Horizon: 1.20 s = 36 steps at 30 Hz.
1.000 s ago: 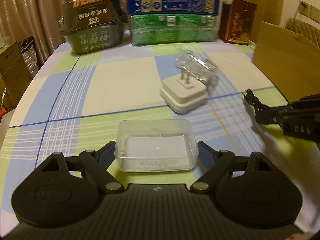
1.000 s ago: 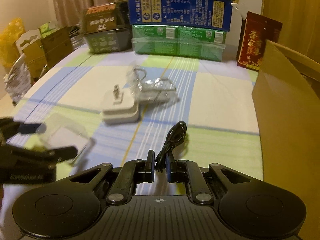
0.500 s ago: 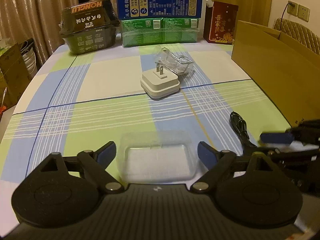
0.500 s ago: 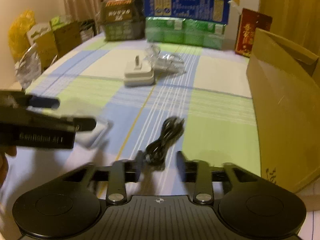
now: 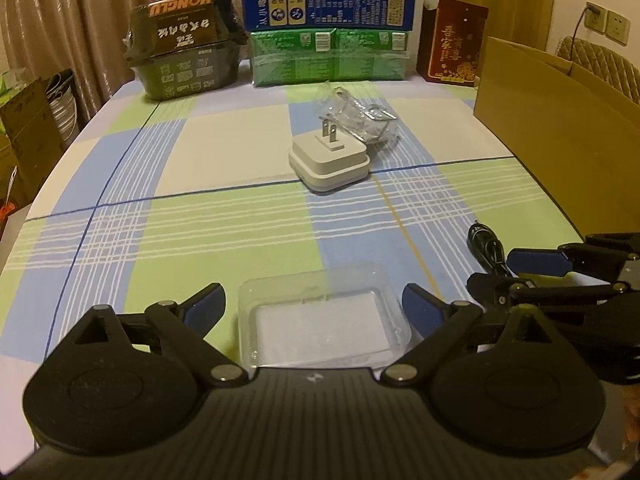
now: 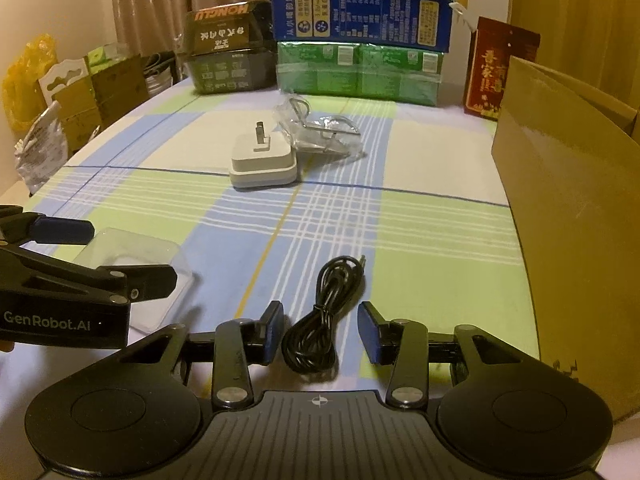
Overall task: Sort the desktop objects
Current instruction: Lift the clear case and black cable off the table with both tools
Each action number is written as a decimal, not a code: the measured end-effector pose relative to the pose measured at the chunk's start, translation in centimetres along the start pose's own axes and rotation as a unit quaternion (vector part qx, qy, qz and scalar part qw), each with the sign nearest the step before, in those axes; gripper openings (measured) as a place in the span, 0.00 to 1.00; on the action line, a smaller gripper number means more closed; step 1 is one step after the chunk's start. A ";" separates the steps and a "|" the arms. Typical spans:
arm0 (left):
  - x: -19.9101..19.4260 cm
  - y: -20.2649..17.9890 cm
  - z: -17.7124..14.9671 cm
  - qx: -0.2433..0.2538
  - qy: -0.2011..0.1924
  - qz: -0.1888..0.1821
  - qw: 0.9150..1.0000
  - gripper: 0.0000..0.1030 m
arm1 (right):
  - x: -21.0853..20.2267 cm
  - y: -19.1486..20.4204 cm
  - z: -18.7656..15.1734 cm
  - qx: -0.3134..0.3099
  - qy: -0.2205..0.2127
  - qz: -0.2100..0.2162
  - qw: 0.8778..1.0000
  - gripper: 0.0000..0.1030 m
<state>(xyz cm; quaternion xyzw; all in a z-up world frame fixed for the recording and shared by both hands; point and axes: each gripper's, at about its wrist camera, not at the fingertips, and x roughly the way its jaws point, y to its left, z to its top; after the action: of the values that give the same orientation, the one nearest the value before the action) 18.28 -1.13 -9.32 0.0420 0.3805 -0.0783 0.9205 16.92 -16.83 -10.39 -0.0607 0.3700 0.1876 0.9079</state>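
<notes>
Checkered cloth covers the counter (image 5: 200, 208), where the spread-apart right gripper (image 6: 320, 330) straddles the coiled black cable (image 6: 320, 320) lying lengthwise between its fingers, while the left gripper (image 5: 312, 308), likewise apart, brackets the clear plastic case (image 5: 320, 320).

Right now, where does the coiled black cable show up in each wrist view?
Left wrist: black cable lies at the right edge, beside the right gripper.
Right wrist: it sits low in the centre, between the open fingers.
Shared landmark: white plug adapter mid-table.
</notes>
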 end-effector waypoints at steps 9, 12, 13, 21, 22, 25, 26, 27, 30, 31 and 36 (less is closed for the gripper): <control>-0.1 0.2 0.1 -0.010 0.000 0.001 1.000 0.91 | 0.2 0.1 0.1 -0.002 -0.005 -0.009 1.000 0.13; 0.0 0.2 0.0 -0.009 0.001 0.000 1.000 0.91 | 0.1 0.2 0.1 -0.003 -0.006 -0.013 1.000 0.10; 0.0 0.2 0.0 -0.008 0.002 -0.001 1.000 0.91 | 0.0 0.2 0.1 -0.003 -0.006 -0.012 1.000 0.10; 0.1 0.2 -0.1 -0.011 0.006 -0.002 1.000 0.91 | -0.4 0.2 0.1 -0.001 -0.013 -0.014 1.000 0.09; 0.1 0.2 -0.1 -0.011 0.006 -0.002 1.000 0.91 | -0.4 0.2 0.1 -0.002 -0.014 -0.015 1.000 0.09; 0.2 0.1 -0.1 -0.011 0.009 -0.003 1.000 0.91 | -0.6 0.2 0.2 -0.002 -0.019 -0.015 1.000 0.09; 0.2 0.0 -0.1 -0.011 0.010 -0.002 1.000 0.91 | -0.6 0.2 0.2 -0.002 -0.019 -0.014 1.000 0.09; 0.3 0.0 -0.1 -0.010 0.010 -0.002 1.000 0.91 | -0.6 0.2 0.2 0.000 -0.019 -0.013 1.000 0.09; 0.4 -0.2 -0.1 -0.009 0.014 -0.001 1.000 0.91 | -0.6 0.2 0.3 0.002 -0.019 -0.013 1.000 0.09; 0.5 -0.2 -0.1 -0.008 0.016 0.001 1.000 0.90 | -0.6 0.1 0.3 0.002 -0.019 -0.013 1.000 0.09; 0.7 -0.1 -0.2 -0.011 0.024 0.005 1.000 0.83 | -0.6 0.1 0.3 0.004 -0.016 -0.012 1.000 0.09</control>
<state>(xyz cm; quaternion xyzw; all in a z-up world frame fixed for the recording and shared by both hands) 18.61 -1.31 -9.99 0.0354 0.4031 -0.0688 0.9119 16.66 -16.87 -9.78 -0.0585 0.3550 0.1757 0.9163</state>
